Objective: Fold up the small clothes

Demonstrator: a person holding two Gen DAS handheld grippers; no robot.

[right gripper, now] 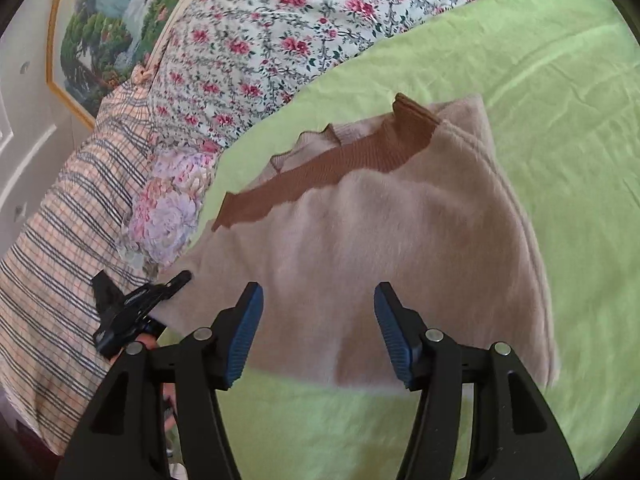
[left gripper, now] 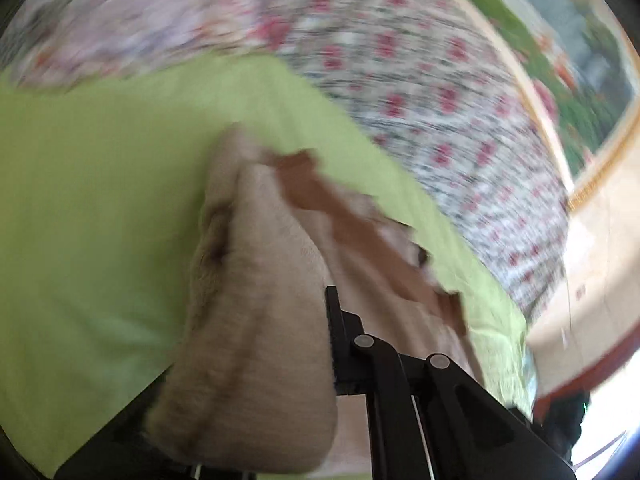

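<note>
The beige fuzzy garment (right gripper: pixel 400 240) with a brown ribbed trim (right gripper: pixel 320 168) lies on the green sheet (right gripper: pixel 540 80) of the bed, in the centre of the right wrist view, and it looks already doubled once, with the trim running from the centre left up to the upper middle of the frame. The left gripper (right gripper: pixel 176 280) comes in at the lower left of that view, closed tight on the near left corner of the garment; in the left wrist view the same cloth fills the lower centre, draped over the gripper's black fingers, and the picture is blurred. The right gripper (right gripper: pixel 318 332) hangs over the near edge of the garment in the lower centre, with its blue pads (right gripper: pixel 248 332) standing wide apart and nothing between them. I judge that the step in hand is one more fold, for which the right side must also be taken. To do it well, the right gripper should go down to the near right corner and close on all layers together, not only the top one. Then both corners should rise at the same height and travel together toward the trim, so the fold line stays straight. The fuzzy cloth may slip or drag the sheet, so a slow lift is better. The flowered bedding (right gripper: pixel 260 40) and the checked cloth (right gripper: pixel 80 220) at the left are near, so the fold should keep clear of them
</note>
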